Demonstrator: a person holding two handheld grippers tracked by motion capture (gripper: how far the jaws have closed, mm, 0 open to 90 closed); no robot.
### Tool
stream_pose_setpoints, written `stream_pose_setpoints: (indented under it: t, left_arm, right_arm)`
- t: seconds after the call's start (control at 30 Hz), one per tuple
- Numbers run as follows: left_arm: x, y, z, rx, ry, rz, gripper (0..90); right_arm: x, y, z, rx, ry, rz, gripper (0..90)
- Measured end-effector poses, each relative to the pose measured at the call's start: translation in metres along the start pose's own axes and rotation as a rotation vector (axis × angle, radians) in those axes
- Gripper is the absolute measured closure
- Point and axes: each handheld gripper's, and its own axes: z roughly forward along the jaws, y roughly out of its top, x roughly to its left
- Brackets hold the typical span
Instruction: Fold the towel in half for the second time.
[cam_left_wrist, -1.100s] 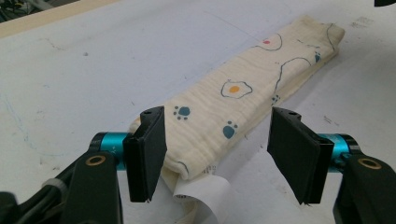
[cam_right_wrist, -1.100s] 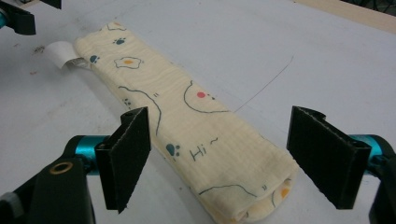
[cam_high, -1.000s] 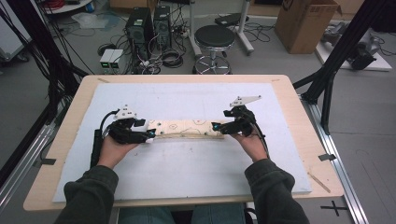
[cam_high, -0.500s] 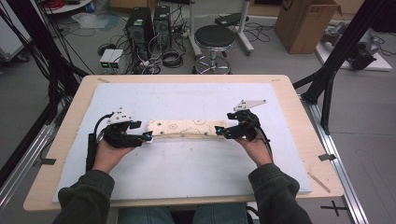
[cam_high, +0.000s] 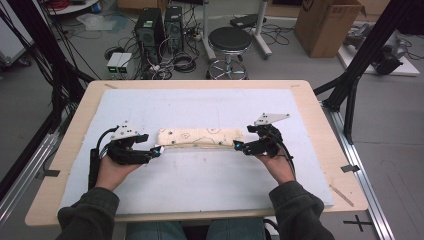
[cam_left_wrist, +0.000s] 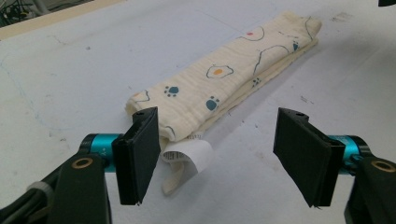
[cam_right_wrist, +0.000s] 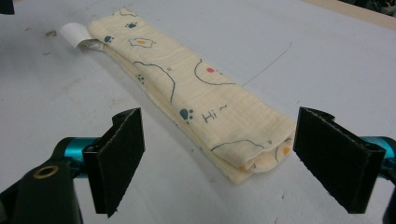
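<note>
High view: I'm seeing the folded cloth (cam_high: 200, 137) lying flat as a long strip near the middle of the white mat (cam_high: 200, 107), running left-right across the table (cam_high: 310, 107). I'm holding the left gripper (cam_high: 156, 150) just off the cloth's left end and the right gripper (cam_high: 238, 146) just off its right end, both pointing inward toward each other w/ the strip sitting between them. Hands and dark sleeves are coming in from the bottom edge; a grey 3-cornered plate is sitting on top of each tool. Behind the table a black stool (cam_high: 229, 39) and a cardboard box (cam_high: 327, 20) are standing on the floor. Left gripper view: the 2 black jaws are standing wide apart, having just been opening, and nothing is sitting between the pads. The cloth (cam_left_wrist: 224, 88) is lying ahead, cream w/ paw prints and fried-egg prints, its near end just beyond the left-hand jaw; from here I can't tell if that jaw is brushing it. A white label (cam_left_wrist: 189, 156) is curling out from under that near end, and a loose bit of cloth is trailing toward the camera. Right gripper view: jaws again standing wide, also having just been opening, pads pressing on nothing. The cloth (cam_right_wrist: 187, 93) is running away diagonally toward upper left, its near folded end lying between the 2 pads but clear of both. "Hi~" is printed near that end. The white label (cam_right_wrist: 74, 32) is showing at the far end.
</note>
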Motion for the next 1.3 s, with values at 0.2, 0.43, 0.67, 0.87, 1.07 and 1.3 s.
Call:
stream_pose_setpoints:
  t: [0.2, 0.43, 0.67, 0.87, 1.07, 1.3]
  left_arm:
    - [0.000, -0.004, -0.005, -0.004, 0.000, -0.007, 28.4]
    - [-0.003, -0.008, -0.011, -0.012, 0.004, -0.007, 25.7]
    - [-0.005, -0.014, -0.017, -0.011, 0.007, -0.004, 25.0]
    - [-0.004, -0.021, -0.022, -0.016, 0.016, -0.015, 24.7]
    - [-0.006, -0.026, -0.026, -0.015, 0.024, -0.004, 23.9]
    - [-0.009, -0.034, -0.030, -0.013, 0.020, 0.000, 23.9]
  right_arm:
    - [0.003, -0.003, -0.005, -0.015, 0.000, -0.016, 15.4]
    - [0.006, -0.009, -0.013, -0.031, -0.012, -0.023, 12.5]
    - [0.007, -0.017, -0.020, -0.037, -0.014, -0.032, 12.5]
    - [0.008, -0.027, -0.027, -0.050, -0.030, -0.039, 12.5]
    - [0.007, -0.038, -0.032, -0.053, -0.036, -0.026, 12.5]
    - [0.007, -0.048, -0.039, -0.051, -0.046, -0.020, 12.5]
